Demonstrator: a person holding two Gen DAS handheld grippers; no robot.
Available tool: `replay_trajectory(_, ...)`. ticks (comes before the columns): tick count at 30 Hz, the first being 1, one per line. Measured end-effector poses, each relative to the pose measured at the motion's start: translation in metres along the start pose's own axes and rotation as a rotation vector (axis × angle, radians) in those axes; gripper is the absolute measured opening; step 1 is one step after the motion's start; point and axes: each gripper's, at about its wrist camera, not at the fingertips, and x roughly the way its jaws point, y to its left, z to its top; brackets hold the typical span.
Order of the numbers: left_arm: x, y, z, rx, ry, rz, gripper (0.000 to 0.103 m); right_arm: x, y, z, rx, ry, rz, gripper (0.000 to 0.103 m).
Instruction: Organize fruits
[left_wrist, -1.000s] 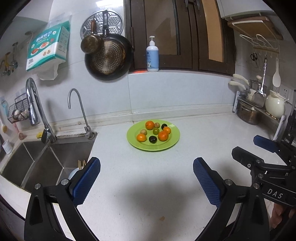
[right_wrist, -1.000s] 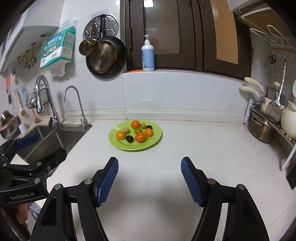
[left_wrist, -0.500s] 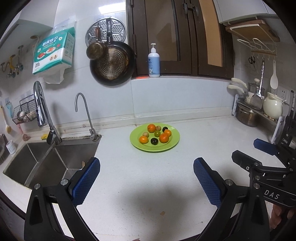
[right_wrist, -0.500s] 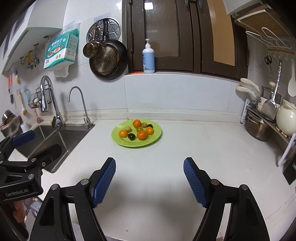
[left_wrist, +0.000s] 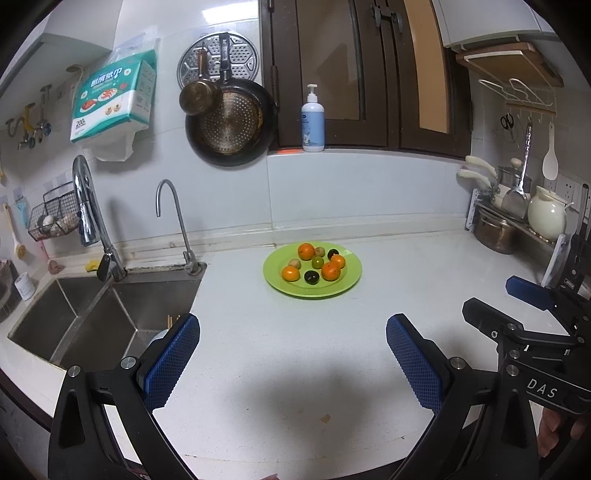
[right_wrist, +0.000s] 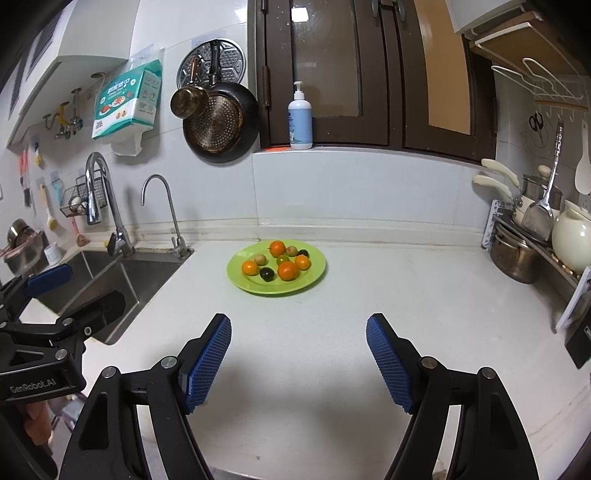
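Note:
A green plate (left_wrist: 347, 286) (right_wrist: 314, 277) sits on the white counter near the back wall. It holds several small fruits: oranges (left_wrist: 330, 271) (right_wrist: 288, 271), a green one (left_wrist: 317, 262), dark ones (left_wrist: 311, 277) (right_wrist: 266, 273) and brownish ones (left_wrist: 294, 263). My left gripper (left_wrist: 293, 354) is open and empty, well short of the plate. My right gripper (right_wrist: 299, 350) is open and empty too, also short of the plate. Each gripper shows at the edge of the other's view.
A steel sink (left_wrist: 88, 317) with two taps (left_wrist: 173, 218) lies left of the plate. Pots, a cream jug (left_wrist: 546, 218) and a rack stand at the right wall. A soap bottle (left_wrist: 313, 122) stands on the sill; pans hang above the sink.
Both grippers have pulled back and risen a little; the plate looks smaller and farther off. Both stay open and empty.

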Motion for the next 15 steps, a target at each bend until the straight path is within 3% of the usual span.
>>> replay_trajectory(15,-0.0051,-0.0014,-0.0047,0.014,0.002,0.022,0.103,-0.0017,0.0012,-0.0007,-0.009,-0.002,0.016,0.076)
